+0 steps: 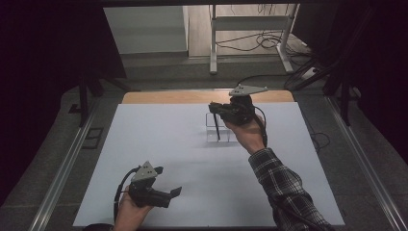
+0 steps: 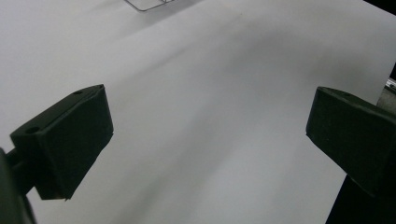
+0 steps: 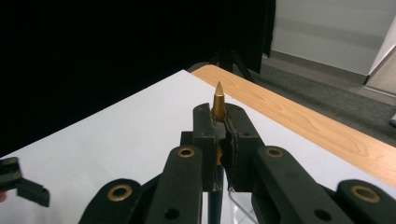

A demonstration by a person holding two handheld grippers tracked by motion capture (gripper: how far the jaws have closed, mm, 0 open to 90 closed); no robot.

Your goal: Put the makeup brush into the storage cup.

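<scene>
We see white table top (image 1: 159, 144) filling centre of frame, wooden edge (image 1: 192, 97) along its far side. Grey floor (image 1: 159, 67) beyond. Black curtains (image 1: 43, 57) at upper left and upper right. Pale wall panel (image 1: 144, 29) at top centre-left. Metal stand (image 1: 250, 24) at top centre, cables (image 1: 260, 43) looped beneath it. Metal rails (image 1: 62, 168) flank table. Dim light overall.

Gold-tipped black pen (image 3: 218, 100) upright, lower end seemingly in clear holder (image 1: 212, 131)
</scene>
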